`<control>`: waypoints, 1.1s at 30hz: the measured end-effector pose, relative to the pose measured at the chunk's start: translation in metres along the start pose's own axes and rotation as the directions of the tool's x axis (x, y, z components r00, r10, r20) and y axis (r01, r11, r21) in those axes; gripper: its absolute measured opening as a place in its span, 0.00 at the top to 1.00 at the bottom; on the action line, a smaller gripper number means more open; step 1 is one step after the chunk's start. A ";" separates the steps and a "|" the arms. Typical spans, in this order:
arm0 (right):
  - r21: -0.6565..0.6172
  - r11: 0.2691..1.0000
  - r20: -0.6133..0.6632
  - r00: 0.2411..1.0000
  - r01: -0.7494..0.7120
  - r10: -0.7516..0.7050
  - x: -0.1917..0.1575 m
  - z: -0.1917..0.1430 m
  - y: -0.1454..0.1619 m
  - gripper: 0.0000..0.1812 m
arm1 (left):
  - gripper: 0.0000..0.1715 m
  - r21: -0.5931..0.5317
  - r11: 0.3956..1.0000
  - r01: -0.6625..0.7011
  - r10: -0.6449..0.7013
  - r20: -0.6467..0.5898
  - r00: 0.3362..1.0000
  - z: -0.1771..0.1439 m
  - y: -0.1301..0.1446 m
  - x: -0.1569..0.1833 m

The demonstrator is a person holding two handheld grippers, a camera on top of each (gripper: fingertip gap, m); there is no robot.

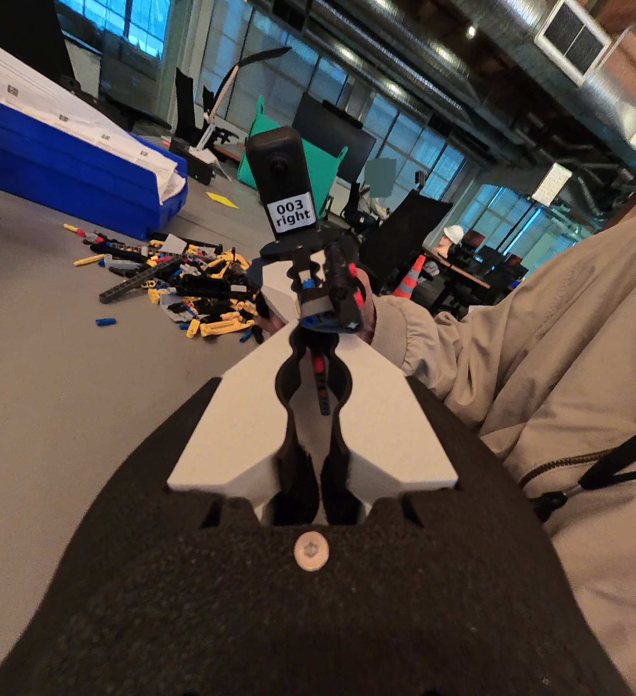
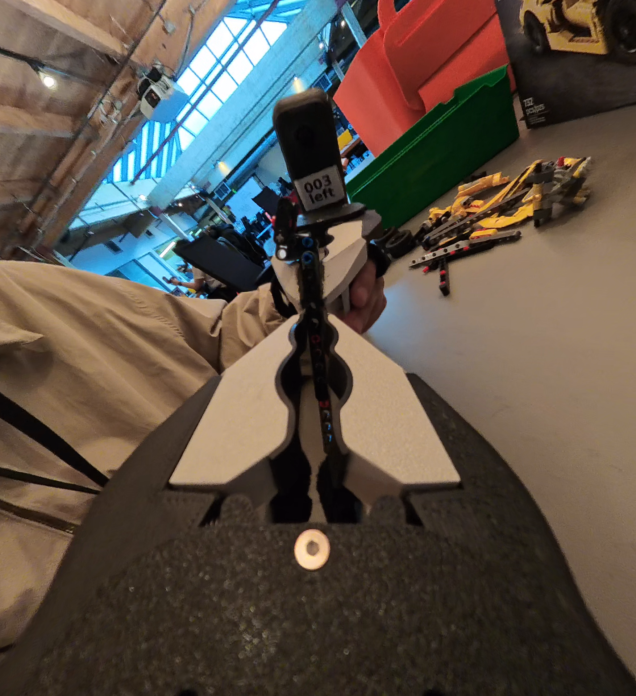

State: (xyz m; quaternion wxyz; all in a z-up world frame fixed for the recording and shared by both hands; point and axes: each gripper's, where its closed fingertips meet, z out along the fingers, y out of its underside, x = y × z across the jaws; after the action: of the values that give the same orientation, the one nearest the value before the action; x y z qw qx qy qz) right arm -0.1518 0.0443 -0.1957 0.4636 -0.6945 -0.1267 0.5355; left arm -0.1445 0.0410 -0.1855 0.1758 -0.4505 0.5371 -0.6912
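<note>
My left gripper (image 1: 314, 333) is shut on a thin black holed beam with red pins (image 1: 321, 380) that runs back between its white fingers. The beam belongs to a small black assembly with blue, grey and red parts (image 1: 337, 301), held in the air above the grey table (image 1: 45, 414). My right gripper (image 2: 312, 322) faces the left one and is shut on the same long black beam (image 2: 318, 376). The right gripper shows tip to tip in the left wrist view (image 1: 307, 297), and the left gripper shows the same way in the right wrist view (image 2: 318, 290).
A pile of loose yellow, black and grey bricks (image 1: 180, 278) lies beside a blue bin (image 1: 64, 169) holding papers. A partly built yellow and black model (image 2: 497, 214), a black wheel (image 2: 397, 241), a green bin (image 2: 440, 154) and red boxes (image 2: 403, 75) stand on the table. A beige sleeve (image 1: 516, 357) is close. Less than 4 cm separates the two grippers' tips.
</note>
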 end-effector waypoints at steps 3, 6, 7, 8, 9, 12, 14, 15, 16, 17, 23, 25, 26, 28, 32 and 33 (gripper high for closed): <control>-0.007 1.000 0.005 1.000 0.021 -0.021 -0.002 -0.001 0.000 0.97 | 0.96 0.009 1.000 0.020 -0.020 -0.019 1.000 0.001 -0.001 0.003; -0.084 0.988 -0.019 0.991 0.133 -0.135 -0.004 0.001 0.010 0.97 | 0.96 -0.020 0.999 0.047 -0.048 -0.064 0.997 0.002 0.006 0.007; -0.091 0.987 -0.013 0.991 0.131 -0.133 -0.004 0.001 0.011 0.96 | 0.96 -0.015 0.998 0.065 -0.066 -0.077 0.995 0.002 0.007 0.007; -0.098 0.988 -0.004 0.993 0.119 -0.120 -0.005 0.001 0.012 0.96 | 0.96 -0.011 0.997 0.077 -0.077 -0.091 0.993 0.004 0.006 0.008; -0.121 0.985 -0.013 0.992 0.127 -0.129 -0.003 0.003 0.015 0.93 | 0.96 -0.023 0.997 0.073 -0.075 -0.094 0.993 0.006 0.008 0.009; -0.118 0.981 -0.005 0.988 0.151 -0.153 -0.007 0.005 0.016 0.95 | 0.96 -0.017 0.997 0.069 -0.070 -0.091 0.993 0.007 0.008 0.011; -0.088 0.983 -0.034 0.986 0.160 -0.163 -0.003 0.005 0.010 0.96 | 0.96 -0.024 0.999 0.037 -0.038 -0.053 0.998 0.005 0.006 0.006; -0.098 0.986 -0.027 0.990 0.133 -0.136 -0.002 0.006 0.013 0.96 | 0.96 -0.042 0.999 0.023 -0.025 -0.045 0.999 0.004 0.009 0.005; -0.105 0.987 -0.023 0.992 0.124 -0.127 -0.001 0.007 0.014 0.97 | 0.96 -0.050 0.999 0.020 -0.022 -0.043 0.999 0.003 0.011 0.004; -0.121 0.984 -0.022 0.991 0.129 -0.133 -0.001 0.007 0.016 0.97 | 0.96 -0.064 0.998 0.015 -0.018 -0.046 0.999 0.003 0.013 0.005; -0.149 0.974 -0.017 0.984 0.173 -0.177 -0.003 0.004 0.021 0.97 | 0.96 -0.094 0.996 -0.011 0.006 -0.058 0.998 0.002 0.016 0.008; -0.141 0.973 -0.015 0.983 0.181 -0.185 -0.006 0.004 0.019 0.97 | 0.96 -0.088 0.995 -0.041 0.036 -0.062 0.997 0.002 0.015 0.010; -0.150 0.971 -0.010 0.982 0.187 -0.191 -0.007 0.004 0.020 0.97 | 0.96 -0.099 0.993 -0.062 0.056 -0.065 0.996 0.001 0.016 0.012; -0.161 0.965 -0.010 0.977 0.207 -0.212 -0.008 0.004 0.023 0.97 | 0.96 -0.120 0.989 -0.090 0.081 -0.071 0.994 0.001 0.018 0.014; -0.178 0.955 0.002 0.970 0.238 -0.242 -0.011 0.002 0.025 0.97 | 0.96 -0.140 0.982 -0.126 0.117 -0.072 0.991 0.001 0.021 0.017; -0.186 0.952 0.006 0.969 0.244 -0.247 -0.011 0.002 0.026 0.97 | 0.95 -0.143 0.981 -0.131 0.122 -0.071 0.990 0.001 0.021 0.018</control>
State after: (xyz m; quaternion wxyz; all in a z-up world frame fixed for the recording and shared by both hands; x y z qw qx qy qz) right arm -0.1660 0.0236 -0.2090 0.4609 -0.7180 -0.2573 0.4537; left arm -0.1583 0.0198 -0.1971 0.1687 -0.4055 0.6194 -0.6507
